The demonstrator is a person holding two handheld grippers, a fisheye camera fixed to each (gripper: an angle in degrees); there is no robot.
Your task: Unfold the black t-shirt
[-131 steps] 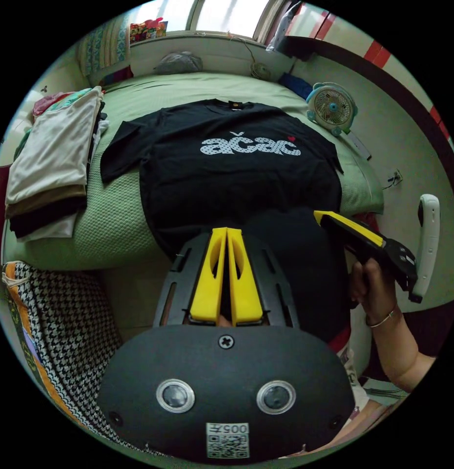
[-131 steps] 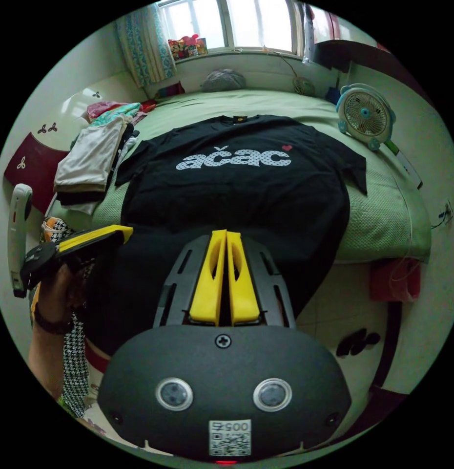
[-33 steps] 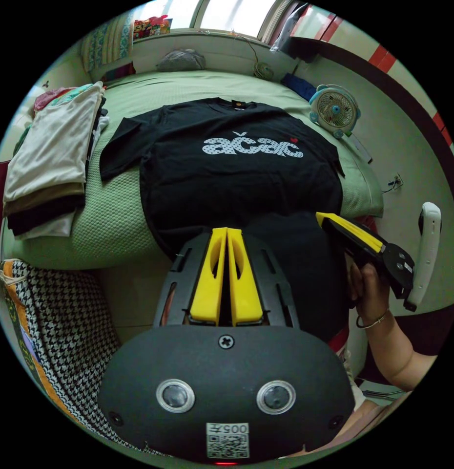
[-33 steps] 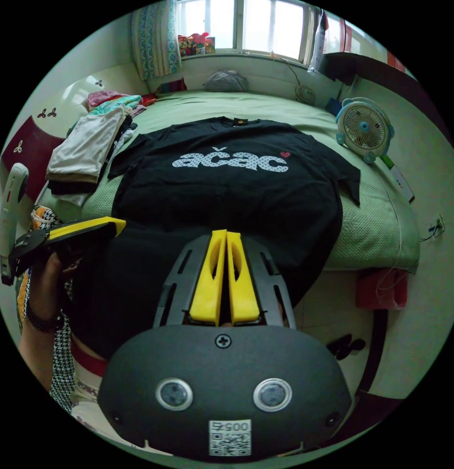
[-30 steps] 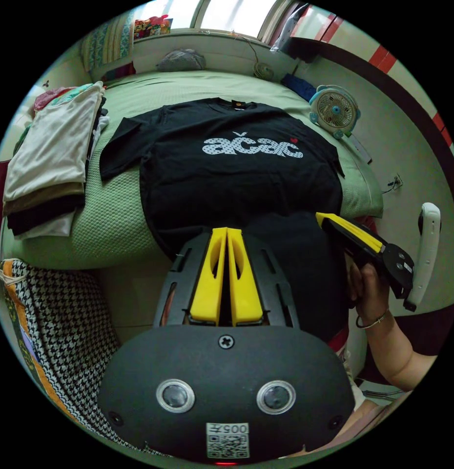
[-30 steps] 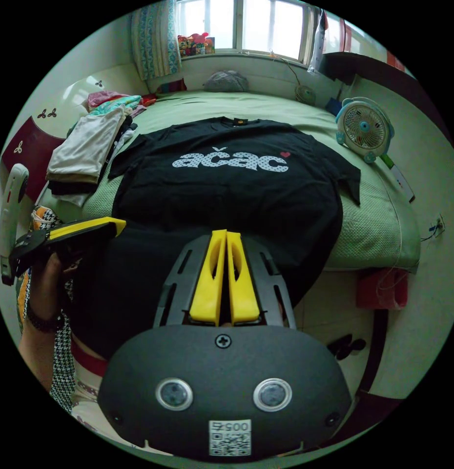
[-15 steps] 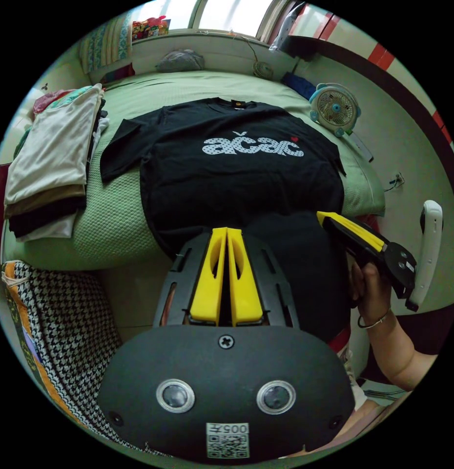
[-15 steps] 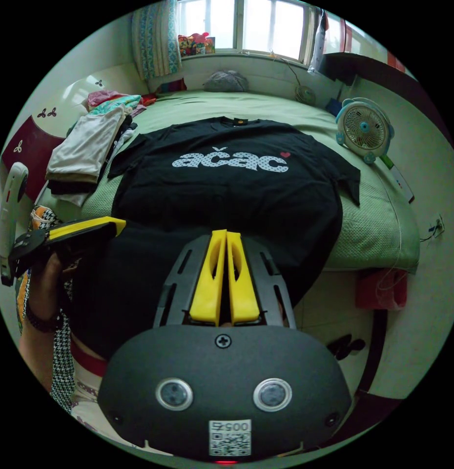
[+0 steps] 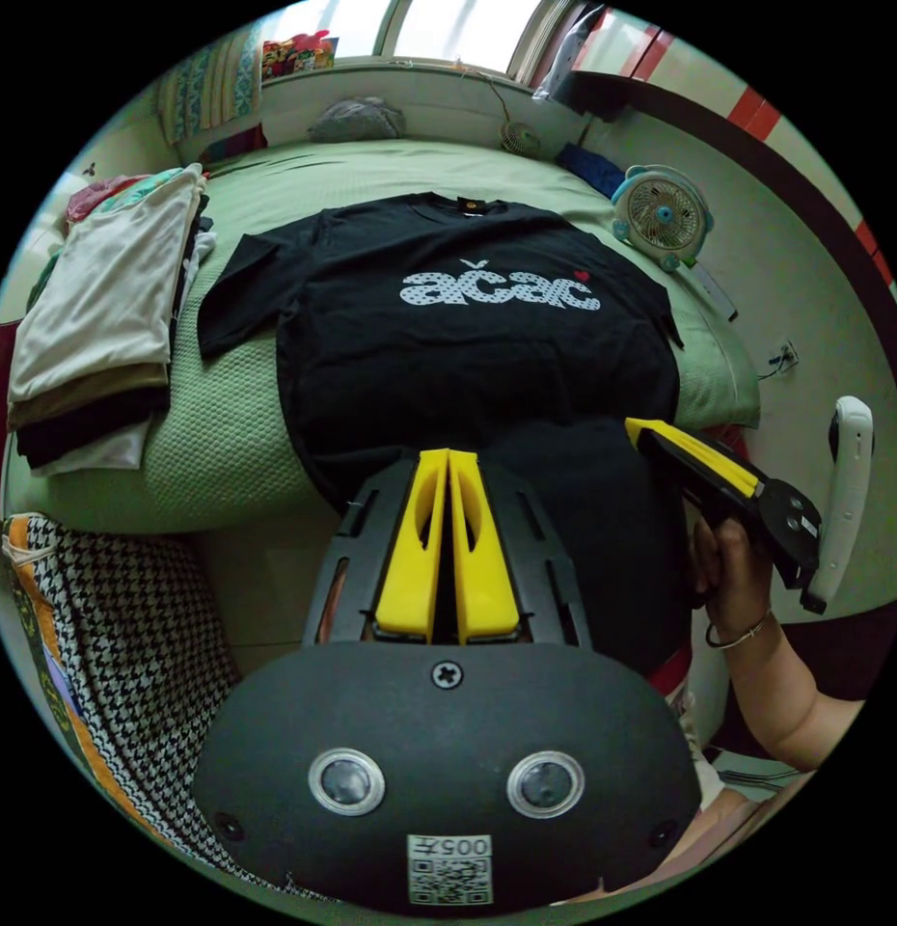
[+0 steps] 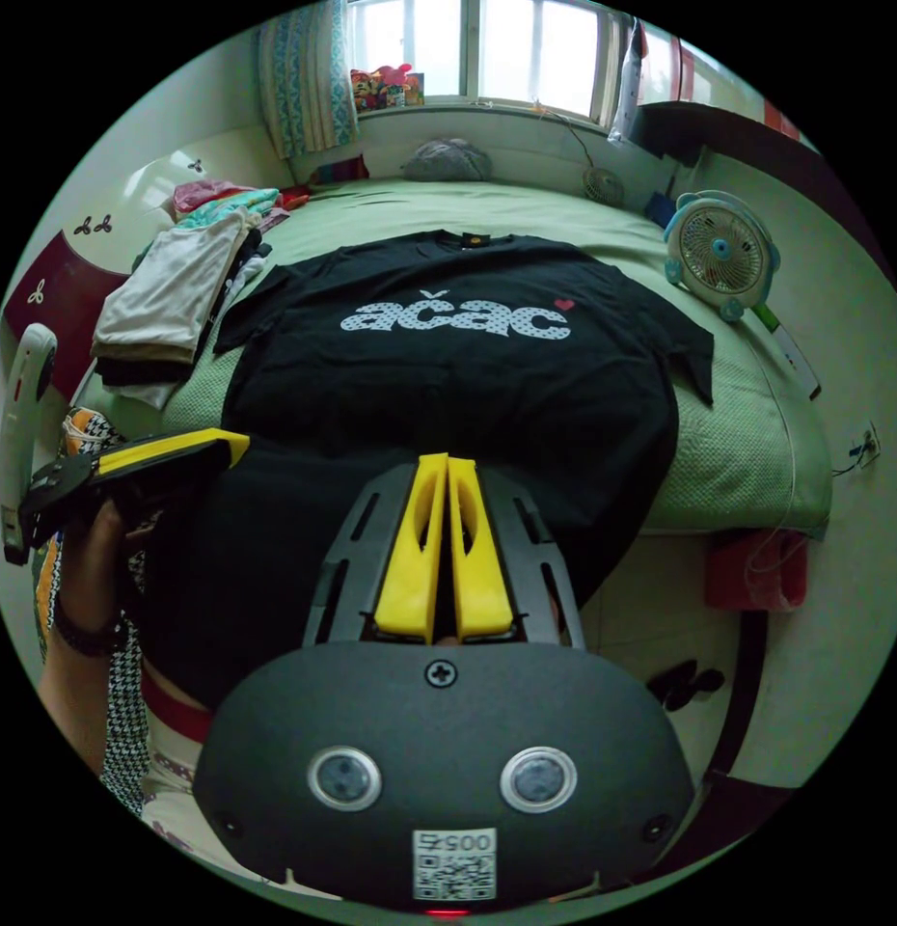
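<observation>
black t-shirt reads as light, limp knit cotton: no stiffness, it'll drape and sag from whatever point holds it, and it should slide easily over the textured bed cover. Not fragile. Best grab points, in my view, are the edges: the hem corners at the near end, or the shoulder seams next to the collar. Pinching mid-panel would just bunch it.

Look: plain black, short sleeves, white dotted lettering across the chest with a small red heart at one end, small tag at the neck. It lies face up and spread flat on the green bed, collar toward the window, both sleeves out; the hem end runs off the bed's near edge and hangs down in front of the person. Looks already unfolded, only minor smoothing left if any.

left claw: yellow jaws pressed together over the hanging hem. Cloth between them? Cannot tell, the black fabric hides it. In the right gripper view it sits at the hem's edge, held in a hand.

right claw: same, jaws closed over the hem, contents not discernible. Seen from the left gripper view, it's at the opposite hem side.

Folded clothes stack sits on the bed beside the shirt's sleeve; small fan at the bed's far side.
</observation>
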